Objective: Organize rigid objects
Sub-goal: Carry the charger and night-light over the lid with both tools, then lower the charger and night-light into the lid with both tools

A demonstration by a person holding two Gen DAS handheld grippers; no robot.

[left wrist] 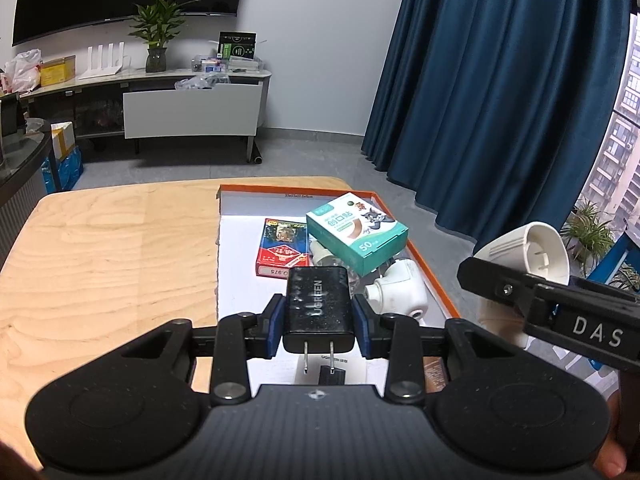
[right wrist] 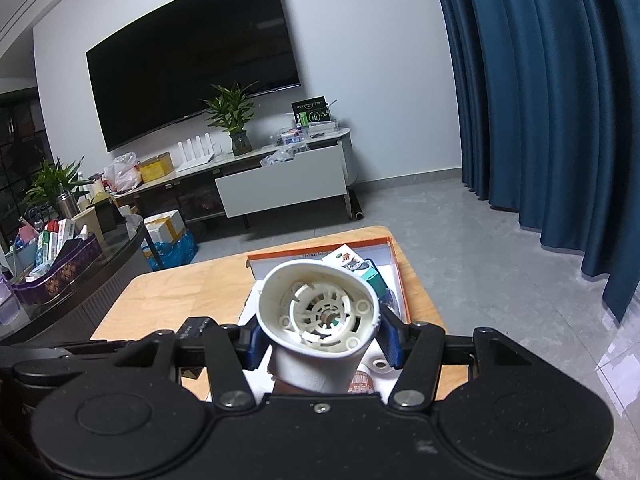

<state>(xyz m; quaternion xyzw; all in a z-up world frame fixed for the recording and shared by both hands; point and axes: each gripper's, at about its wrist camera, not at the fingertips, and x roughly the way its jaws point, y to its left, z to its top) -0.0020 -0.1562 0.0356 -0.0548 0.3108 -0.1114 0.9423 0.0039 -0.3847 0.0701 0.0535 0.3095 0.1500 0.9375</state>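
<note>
Orange-rimmed tray (left wrist: 436, 276): a shallow white-floored box lid on the light wooden table (left wrist: 112, 256), already holding several items, so the sorting looks well under way.
In the tray: a teal-and-white plaster box (left wrist: 358, 232), a red card pack (left wrist: 282, 252), a white plug adapter (left wrist: 396, 294) and a further white piece half hidden under the plaster box.
Left gripper (left wrist: 319, 316): clamped shut on a black wall charger (left wrist: 318, 308), prongs pointing back at the camera, held over the near end of the tray.
Right gripper (right wrist: 322, 340): blue pads pressed on a white hollow plastic housing (right wrist: 318, 312), open end facing the camera, held above the tray's near right side.
Done: at least four things lie inside the tray.
Left to do: both held pieces are not yet set down; judging by the bare table, little else seems to remain.
Charger writing: "UGREEN" along its face.
Plaster box writing: "50" on the side, Chinese characters and a cartoon cat on top.
Card pack writing: "975" on a white end label; the rest is too small to read.
Right gripper arm writing: "DAS", seen from the left wrist view.
</note>
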